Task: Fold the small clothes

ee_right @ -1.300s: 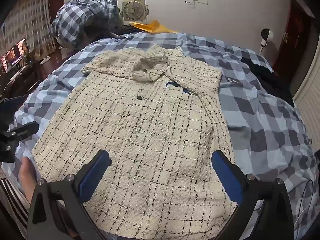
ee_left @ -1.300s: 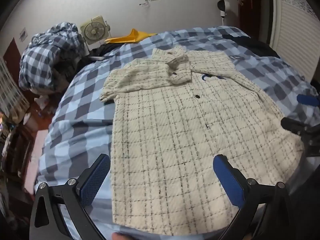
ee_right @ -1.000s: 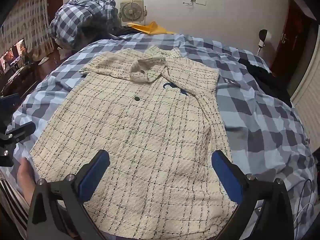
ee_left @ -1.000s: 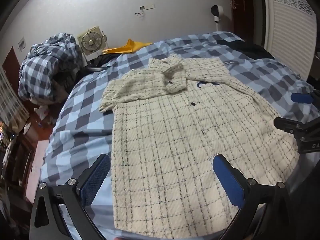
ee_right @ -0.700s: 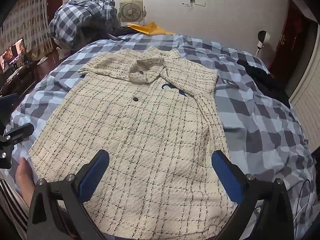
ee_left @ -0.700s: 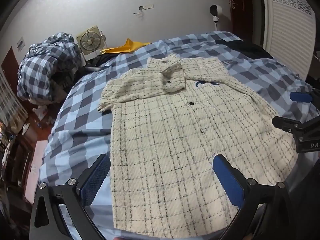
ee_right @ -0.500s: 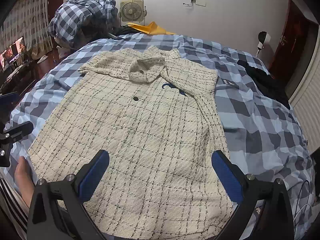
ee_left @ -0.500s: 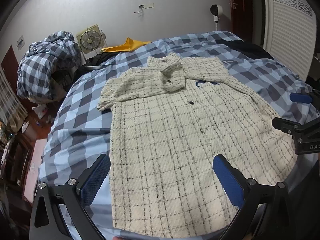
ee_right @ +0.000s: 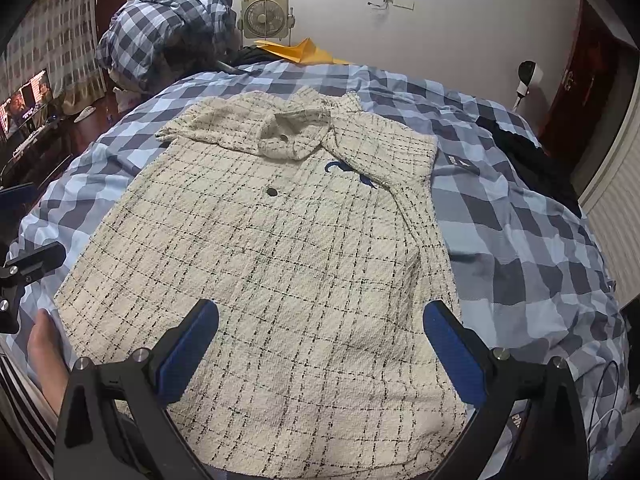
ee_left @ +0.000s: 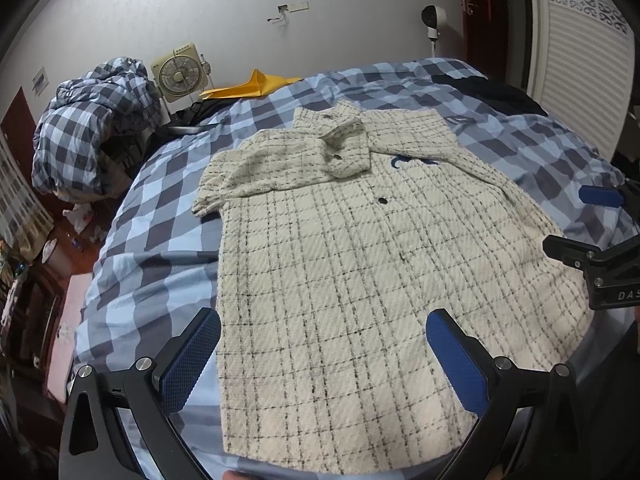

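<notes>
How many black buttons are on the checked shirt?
2 show clearly on the cream shirt: one button in the open below the collar, another button on the folded fabric near the collar. More may hide in the weave or underneath.

- A cream shirt (ee_left: 352, 264) (ee_right: 280, 264) with a thin black check lies front up, spread flat on the bed, hem at the near edge, collar toward the far edge.
- It is buttoned with dark buttons; a small blue mark sits on the chest.
- Both short sleeves are folded in across the chest.
</notes>
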Demonstrator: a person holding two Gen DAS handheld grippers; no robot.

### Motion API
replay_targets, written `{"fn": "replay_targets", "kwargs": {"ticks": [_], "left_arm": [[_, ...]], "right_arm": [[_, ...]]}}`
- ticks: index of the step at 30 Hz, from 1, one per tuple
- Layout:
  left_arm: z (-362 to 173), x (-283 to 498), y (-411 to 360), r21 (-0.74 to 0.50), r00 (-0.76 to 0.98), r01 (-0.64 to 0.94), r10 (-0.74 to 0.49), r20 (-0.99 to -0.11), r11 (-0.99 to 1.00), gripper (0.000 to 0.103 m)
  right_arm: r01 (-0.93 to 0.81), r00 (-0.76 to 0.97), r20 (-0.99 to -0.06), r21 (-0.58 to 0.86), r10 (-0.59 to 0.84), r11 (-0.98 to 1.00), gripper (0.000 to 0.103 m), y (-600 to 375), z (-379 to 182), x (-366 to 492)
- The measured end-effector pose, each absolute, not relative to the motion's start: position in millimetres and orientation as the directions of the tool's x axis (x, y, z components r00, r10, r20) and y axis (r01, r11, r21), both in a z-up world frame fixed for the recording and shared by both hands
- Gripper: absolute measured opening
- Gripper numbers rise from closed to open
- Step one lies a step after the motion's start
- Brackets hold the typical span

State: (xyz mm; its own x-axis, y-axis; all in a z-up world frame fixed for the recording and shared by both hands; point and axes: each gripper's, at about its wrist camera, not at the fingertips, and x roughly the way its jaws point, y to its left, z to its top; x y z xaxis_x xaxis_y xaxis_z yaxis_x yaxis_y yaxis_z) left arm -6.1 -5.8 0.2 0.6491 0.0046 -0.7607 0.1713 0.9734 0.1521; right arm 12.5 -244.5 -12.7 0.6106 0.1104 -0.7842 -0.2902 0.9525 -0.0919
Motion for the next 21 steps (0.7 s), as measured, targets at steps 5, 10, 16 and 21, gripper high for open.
{"fn": "replay_targets", "kwargs": {"ticks": [5,10,16,21], "left_arm": [[0.6,-5.8,-6.1,0.152,0.647,0.172,0.005,-0.762,0.973,0.103],[1.0,-4.5,-6.1,0.145,0.642,0.171,0.001,-0.767,0.974,0.103],[0.0,-4.6,-5.8,0.143,0.640,0.177,-0.004,-0.768,0.974,0.103],[0.0,-4.6,-5.8,0.148,0.639,0.177,0.001,-0.769,0.973,0.103]], "right_arm": [[-0.290,0.607,-0.787,-0.093,0.108,0.953,0.100,-243.8,-14.1,12.3],[-0.290,0.608,-0.787,-0.092,0.109,0.952,0.100,-243.9,-13.9,12.6],[-0.290,0.609,-0.785,-0.092,0.110,0.953,0.100,-243.9,-14.0,12.3],[-0.290,0.608,-0.787,-0.095,0.107,0.952,0.100,-244.0,-15.2,11.8]]}}
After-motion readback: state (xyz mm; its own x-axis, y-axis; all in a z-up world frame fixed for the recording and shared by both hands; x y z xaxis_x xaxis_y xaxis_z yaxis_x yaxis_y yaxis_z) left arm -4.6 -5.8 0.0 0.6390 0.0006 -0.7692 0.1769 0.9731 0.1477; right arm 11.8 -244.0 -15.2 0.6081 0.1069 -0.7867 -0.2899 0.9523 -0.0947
